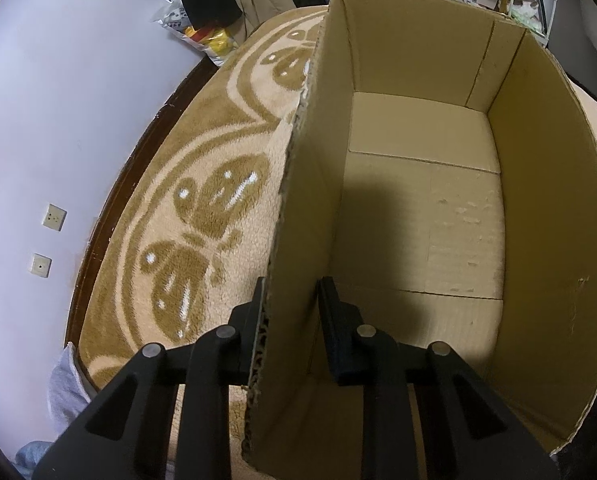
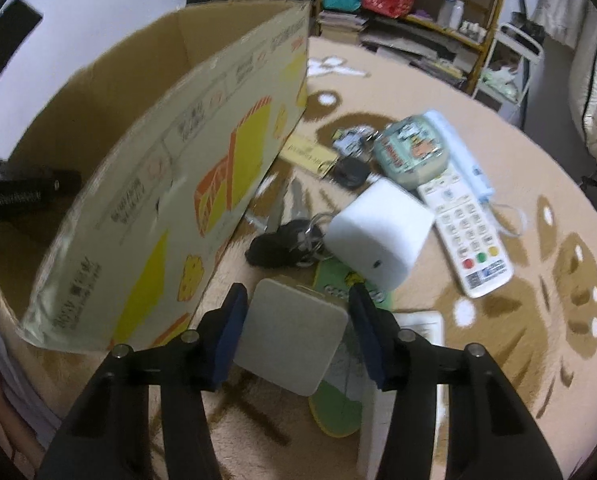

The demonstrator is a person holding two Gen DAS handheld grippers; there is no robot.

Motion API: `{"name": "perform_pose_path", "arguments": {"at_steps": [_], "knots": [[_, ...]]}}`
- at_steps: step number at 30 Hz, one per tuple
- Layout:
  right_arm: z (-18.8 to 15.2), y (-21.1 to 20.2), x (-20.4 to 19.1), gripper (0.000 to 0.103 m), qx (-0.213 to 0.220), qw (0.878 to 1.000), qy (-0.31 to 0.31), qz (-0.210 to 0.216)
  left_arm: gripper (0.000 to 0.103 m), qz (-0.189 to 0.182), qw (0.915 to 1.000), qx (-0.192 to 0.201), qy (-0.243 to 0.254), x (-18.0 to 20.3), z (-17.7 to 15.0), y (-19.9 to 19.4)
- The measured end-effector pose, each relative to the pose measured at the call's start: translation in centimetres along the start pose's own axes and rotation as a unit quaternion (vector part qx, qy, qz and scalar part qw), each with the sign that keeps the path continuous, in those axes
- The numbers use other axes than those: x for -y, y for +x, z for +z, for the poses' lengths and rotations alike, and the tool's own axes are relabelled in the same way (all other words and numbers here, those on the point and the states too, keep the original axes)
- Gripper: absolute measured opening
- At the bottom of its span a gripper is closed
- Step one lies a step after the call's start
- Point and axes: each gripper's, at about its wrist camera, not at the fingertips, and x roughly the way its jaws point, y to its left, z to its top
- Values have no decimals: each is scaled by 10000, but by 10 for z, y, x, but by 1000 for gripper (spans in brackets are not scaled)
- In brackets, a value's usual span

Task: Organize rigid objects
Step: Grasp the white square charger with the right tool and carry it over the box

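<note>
Left tool (image 1: 292, 312) straddles the cardboard box (image 1: 418, 168) wall, fingers spread. Right tool (image 2: 296, 312) hangs unclenched around a grey square pad (image 2: 294, 340) on the rug (image 2: 538, 168).

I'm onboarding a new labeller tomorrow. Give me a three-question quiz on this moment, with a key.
1. True or false: the cardboard box already holds several items.
2. Which thing lies between the right claw fingers? A) white remote B) flat grey square box C) black key fob
3. Fill in: the left claw straddles the box's ____.

Key: 1 false, its visible floor is bare; 2 B; 3 wall.
</note>
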Motion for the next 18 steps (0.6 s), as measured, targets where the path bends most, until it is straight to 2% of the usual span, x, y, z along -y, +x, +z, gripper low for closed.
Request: {"name": "perform_pose_path", "arguments": {"at_steps": [9,14,18], "knots": [[25,-31,26,51,665,9968,440,-19,22,-26,9999,-123,-6,-1,-1,2],[33,-47,22,51,997,9942,395,-5,22,-30,9999,-99,8,0,-1,0],[44,-58,22,51,1338,9897,507,96,22,-8,9997,-241,41,1,-3,5]]}}
